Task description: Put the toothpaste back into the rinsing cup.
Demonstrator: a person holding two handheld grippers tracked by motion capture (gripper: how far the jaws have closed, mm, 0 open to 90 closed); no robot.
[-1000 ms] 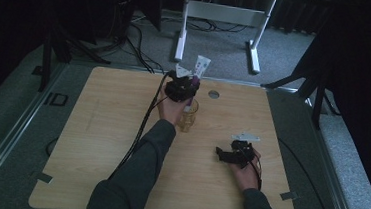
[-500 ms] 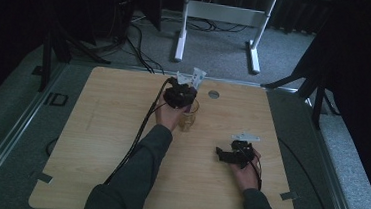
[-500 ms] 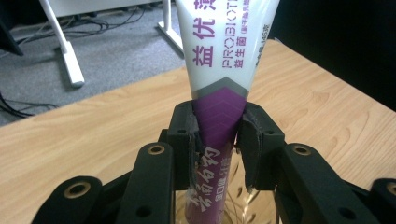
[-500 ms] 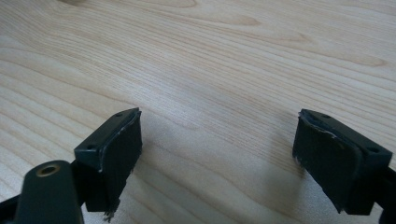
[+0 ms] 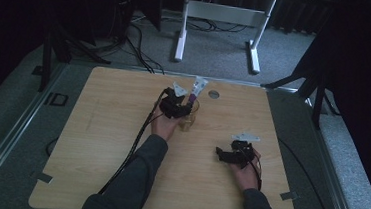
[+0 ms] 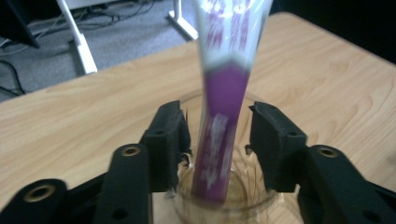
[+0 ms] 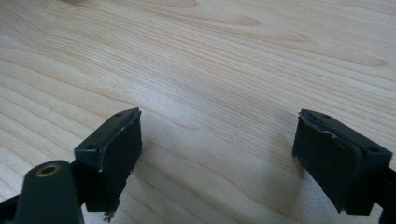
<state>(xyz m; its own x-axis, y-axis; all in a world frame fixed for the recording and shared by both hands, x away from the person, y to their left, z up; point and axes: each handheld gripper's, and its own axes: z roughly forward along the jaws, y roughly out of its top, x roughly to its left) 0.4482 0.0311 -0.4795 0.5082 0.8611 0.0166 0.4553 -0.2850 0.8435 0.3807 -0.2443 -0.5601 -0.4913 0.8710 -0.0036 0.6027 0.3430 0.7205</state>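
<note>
Step in hand: a purple-and-white tube [image 6: 223, 116] was being set upright into a clear glass cup [image 5: 189, 119], and by my reading the release was just done.
Left gripper: the left gripper [image 6: 218, 140] sat at the cup's mouth, its jaws having just been opening; they stood wide, each with a gap to the tube between them, pads no longer pressing on it.
Tube: it stood with its lower end inside the cup, near the middle of the high view and a little above centre, its flat white end [image 5: 199, 85] leaning out toward the upper right of the frame.
Right gripper: the right gripper [image 5: 229, 155] rested low on the wooden table [image 5: 111, 129] at lower right of the high view, jaws spread, nothing between them.
Next move, as judged: lift the left gripper straight up and back without brushing the tube or the cup's rim, since the tube leans and the cup looks light enough to tip.
Left gripper view adds: the clearance on both sides of the tube and the tube's foot near the cup's base, too small to read from above.
High view adds: how well apart the two hands were, and a small round disc [image 5: 214, 93] just beyond the cup.
Right gripper view adds: bare wood grain [image 7: 219, 70] under the open pads.
</note>
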